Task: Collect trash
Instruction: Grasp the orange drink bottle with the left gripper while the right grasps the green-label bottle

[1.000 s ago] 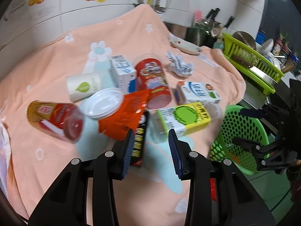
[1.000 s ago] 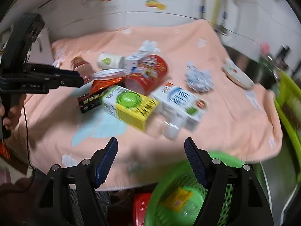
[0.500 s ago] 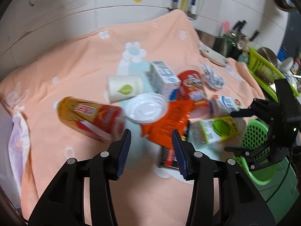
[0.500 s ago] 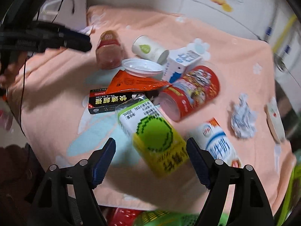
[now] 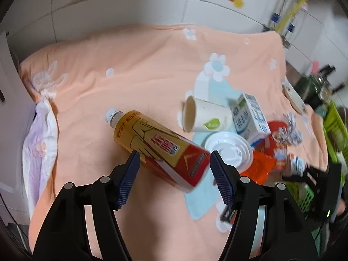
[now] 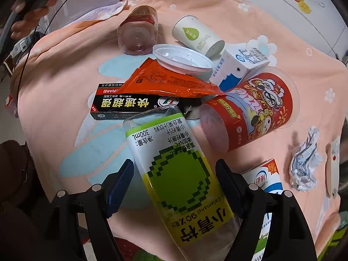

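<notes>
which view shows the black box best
The right wrist view: the black box lies in full length with its label readable, only partly covered by the orange wrapper. In the left wrist view just a corner peeks from behind the left gripper.

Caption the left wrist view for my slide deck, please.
Open left gripper straddles a lying yellow-red bottle amid trash on a peach cloth.

A peach fleece blanket with white flowers [image 5: 134, 65] covers the counter. A white tiled wall with fruit stickers [image 5: 195, 4] rises behind its far edge. A small white dish [image 6: 333, 169] sits near the right edge.
</notes>
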The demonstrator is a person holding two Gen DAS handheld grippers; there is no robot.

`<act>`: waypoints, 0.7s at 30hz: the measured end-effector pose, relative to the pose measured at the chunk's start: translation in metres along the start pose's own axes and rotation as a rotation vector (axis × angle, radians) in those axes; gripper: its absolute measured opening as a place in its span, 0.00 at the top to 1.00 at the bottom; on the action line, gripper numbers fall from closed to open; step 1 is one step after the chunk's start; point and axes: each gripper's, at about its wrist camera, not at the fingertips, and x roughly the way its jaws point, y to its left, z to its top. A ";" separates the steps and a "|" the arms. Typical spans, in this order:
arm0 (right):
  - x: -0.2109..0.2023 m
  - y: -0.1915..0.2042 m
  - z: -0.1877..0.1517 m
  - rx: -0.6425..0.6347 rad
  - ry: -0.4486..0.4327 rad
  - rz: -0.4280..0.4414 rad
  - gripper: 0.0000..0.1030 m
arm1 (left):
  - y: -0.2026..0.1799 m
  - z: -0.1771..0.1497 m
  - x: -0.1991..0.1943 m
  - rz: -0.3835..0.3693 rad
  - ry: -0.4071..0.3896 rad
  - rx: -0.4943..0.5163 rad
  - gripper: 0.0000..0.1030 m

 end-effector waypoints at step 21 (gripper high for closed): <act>0.013 -0.002 0.005 -0.033 0.078 0.091 0.28 | 0.027 0.033 0.077 0.159 0.164 -0.358 0.26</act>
